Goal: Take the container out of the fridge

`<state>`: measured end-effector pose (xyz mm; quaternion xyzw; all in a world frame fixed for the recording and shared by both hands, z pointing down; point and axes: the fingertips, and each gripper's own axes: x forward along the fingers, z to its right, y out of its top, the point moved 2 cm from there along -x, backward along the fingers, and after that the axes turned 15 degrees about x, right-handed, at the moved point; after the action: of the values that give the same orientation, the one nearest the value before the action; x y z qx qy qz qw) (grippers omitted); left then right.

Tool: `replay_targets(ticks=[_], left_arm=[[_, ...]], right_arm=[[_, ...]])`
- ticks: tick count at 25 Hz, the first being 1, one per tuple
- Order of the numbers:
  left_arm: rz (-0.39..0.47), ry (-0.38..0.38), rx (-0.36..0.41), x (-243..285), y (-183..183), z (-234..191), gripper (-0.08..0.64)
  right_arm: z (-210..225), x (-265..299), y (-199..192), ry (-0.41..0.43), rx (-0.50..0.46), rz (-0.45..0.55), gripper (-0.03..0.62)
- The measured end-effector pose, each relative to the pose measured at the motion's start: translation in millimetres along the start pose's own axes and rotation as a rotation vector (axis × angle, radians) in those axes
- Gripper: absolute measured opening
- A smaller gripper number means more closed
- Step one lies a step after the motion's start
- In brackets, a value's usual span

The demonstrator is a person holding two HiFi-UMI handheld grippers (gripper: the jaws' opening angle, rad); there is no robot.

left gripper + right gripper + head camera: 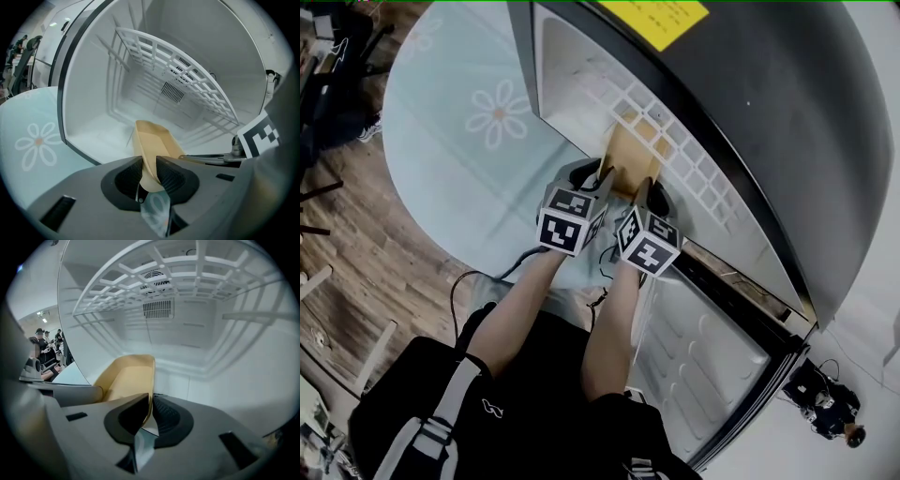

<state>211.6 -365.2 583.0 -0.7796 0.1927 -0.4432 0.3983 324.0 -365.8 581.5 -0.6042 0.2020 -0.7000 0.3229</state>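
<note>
1. Close under my head, at the mouth of the fridge, my two forearms reach forward side by side, each with its tongs pointing down into the white compartment.
2. My left tongs are clamped shut on the container. Its left wall is pinched between the two dark pads, near the container's near end.
3. My right tongs are closed on the same container's right wall, which stands thin and upright between their pads. The two tongs are just beside each other, with the container between them.
4. The container is a tan, open-topped tray. It is inside the fridge, low over the white floor, with its near end by the front lip. I cannot tell whether it rests there or is lifted.
5. Above it runs the white wire shelf.
6. Farther in, a slotted vent is set in the back wall.
7. Left of the fridge, a pale mat with a flower lies on the wood floor.
</note>
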Motion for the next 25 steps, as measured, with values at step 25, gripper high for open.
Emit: replay_targets(ticks=[25], left_arm=[[0.172,-0.054,0.186,-127,42,-31,0.08]], right_arm=[[-99,-94,-13,0.161,0.133,0.209,0.029]])
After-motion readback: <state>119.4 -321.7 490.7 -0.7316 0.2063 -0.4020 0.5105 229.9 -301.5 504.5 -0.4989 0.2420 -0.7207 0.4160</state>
